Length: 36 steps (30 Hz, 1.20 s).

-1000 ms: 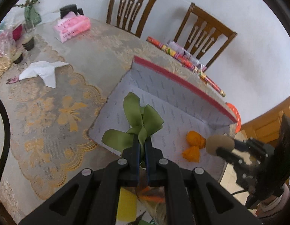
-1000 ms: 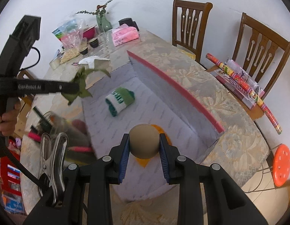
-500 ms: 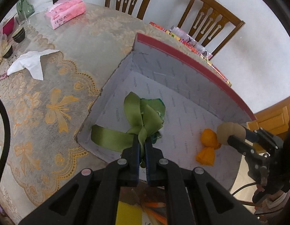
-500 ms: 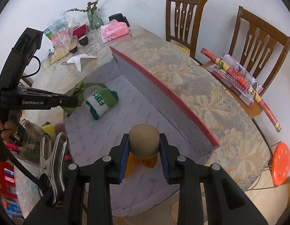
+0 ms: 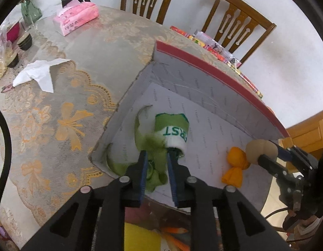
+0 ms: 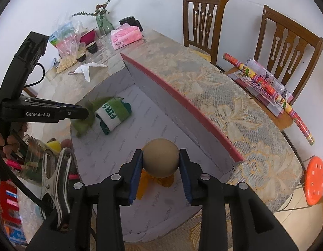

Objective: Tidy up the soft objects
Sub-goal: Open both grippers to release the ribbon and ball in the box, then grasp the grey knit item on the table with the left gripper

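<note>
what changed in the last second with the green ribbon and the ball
The left hand-held gripper lowered the green ribbon into the grey box, beside the rolled green sock, then opened, letting it go. The right hand-held gripper stayed shut on the tan ball, above the orange cloth.

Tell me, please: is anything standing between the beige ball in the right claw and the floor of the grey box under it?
Yes. The orange cloth bundle lies on the box floor directly below the beige ball held by the right claw. The floor around it looks bare; the rolled sock lies farther away.
</note>
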Motion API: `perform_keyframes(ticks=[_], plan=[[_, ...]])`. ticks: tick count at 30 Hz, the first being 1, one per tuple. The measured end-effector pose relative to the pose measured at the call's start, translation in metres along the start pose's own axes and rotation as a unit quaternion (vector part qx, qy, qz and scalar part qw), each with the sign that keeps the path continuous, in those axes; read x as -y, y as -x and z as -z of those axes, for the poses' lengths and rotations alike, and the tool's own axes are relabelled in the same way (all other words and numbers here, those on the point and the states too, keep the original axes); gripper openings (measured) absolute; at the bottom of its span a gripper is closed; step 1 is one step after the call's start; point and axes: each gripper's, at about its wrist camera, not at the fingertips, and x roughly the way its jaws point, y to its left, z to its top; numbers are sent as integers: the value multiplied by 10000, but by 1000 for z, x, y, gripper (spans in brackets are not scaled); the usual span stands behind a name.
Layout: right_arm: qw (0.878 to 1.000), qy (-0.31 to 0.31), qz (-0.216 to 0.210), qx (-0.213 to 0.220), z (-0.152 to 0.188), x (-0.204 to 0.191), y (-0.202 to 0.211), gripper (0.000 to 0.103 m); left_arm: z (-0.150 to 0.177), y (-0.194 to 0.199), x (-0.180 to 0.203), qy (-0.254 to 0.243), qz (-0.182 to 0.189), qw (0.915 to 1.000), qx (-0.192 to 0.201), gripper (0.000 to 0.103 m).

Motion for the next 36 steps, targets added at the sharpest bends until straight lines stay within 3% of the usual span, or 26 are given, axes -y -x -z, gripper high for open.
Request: perform_keyframes(ticks=[4, 11, 23, 36], plan=[[10000, 26, 9, 69, 1, 1, 5, 41, -1, 6, 0, 34, -113, 9999, 62, 27], [9998, 77, 14, 186, 4, -1, 14, 53, 3, 25, -7, 246, -360, 9987, 250, 28], [9994, 217, -47, 267, 13, -8, 30, 53, 34, 70, -18, 607, -627, 9946, 559, 28], [9995, 87, 75, 306, 37, -40, 52, 53, 101, 108, -50, 848, -929, 9896, 703, 29]])
